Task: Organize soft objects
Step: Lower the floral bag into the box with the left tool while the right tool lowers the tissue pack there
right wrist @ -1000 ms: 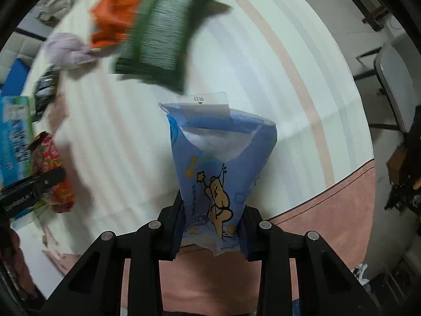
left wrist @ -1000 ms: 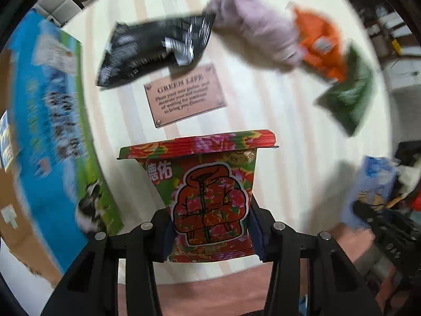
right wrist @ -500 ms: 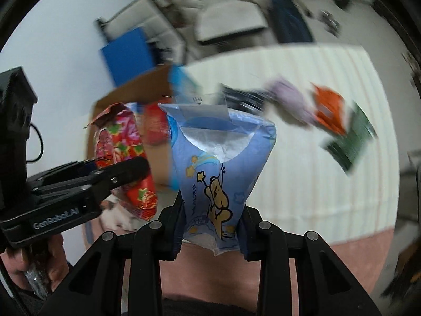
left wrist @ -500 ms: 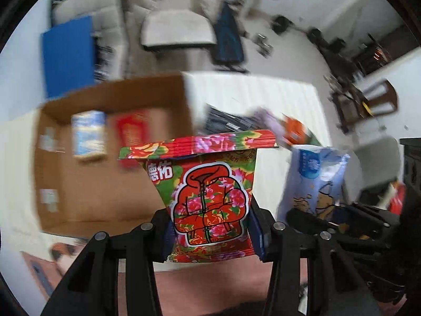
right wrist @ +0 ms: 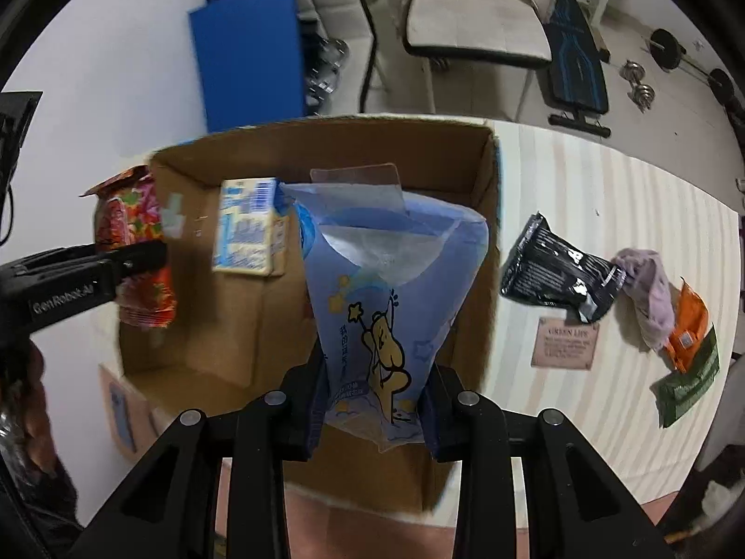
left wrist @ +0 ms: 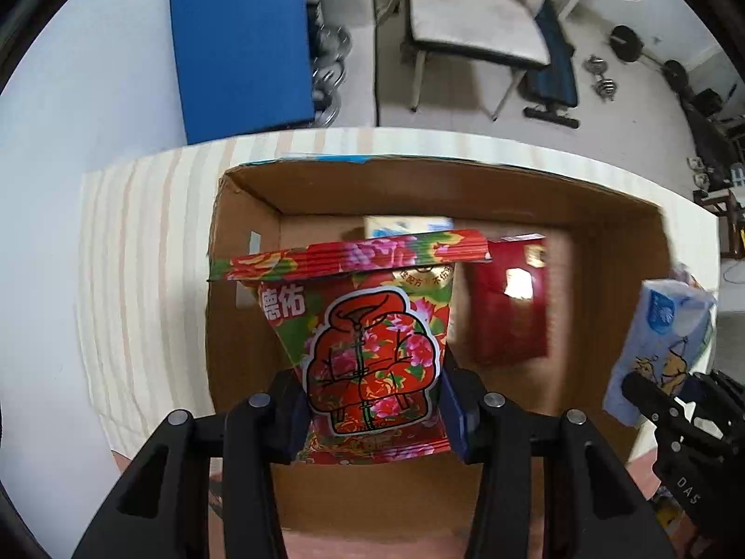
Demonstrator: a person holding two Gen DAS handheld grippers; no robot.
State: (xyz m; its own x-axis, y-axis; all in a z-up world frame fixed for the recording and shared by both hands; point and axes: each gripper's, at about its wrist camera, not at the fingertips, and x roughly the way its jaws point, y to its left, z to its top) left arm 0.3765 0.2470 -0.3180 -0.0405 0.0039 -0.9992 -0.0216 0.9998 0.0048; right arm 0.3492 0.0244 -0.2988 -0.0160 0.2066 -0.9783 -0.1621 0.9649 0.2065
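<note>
My left gripper (left wrist: 372, 414) is shut on a red floral packet (left wrist: 368, 340) and holds it above the open cardboard box (left wrist: 242, 214). My right gripper (right wrist: 372, 410) is shut on a blue tissue pack (right wrist: 386, 298), held over the same box (right wrist: 486, 214). The blue pack also shows at the right of the left wrist view (left wrist: 661, 340), and the floral packet at the left of the right wrist view (right wrist: 135, 242). Inside the box lie a red packet (left wrist: 510, 307) and a light blue-and-cream carton (right wrist: 247, 228).
On the striped table (right wrist: 605, 186) right of the box lie a black packet (right wrist: 558, 270), a lilac cloth (right wrist: 652, 293), an orange packet (right wrist: 689, 326), a green packet (right wrist: 689, 382) and a pink plaque (right wrist: 565, 342). A chair (left wrist: 475, 23) and blue panel (left wrist: 242, 42) stand behind.
Both grippers have swung from the loose items on the table over to the cardboard box, each still holding its pack. The box now sits directly below both.
</note>
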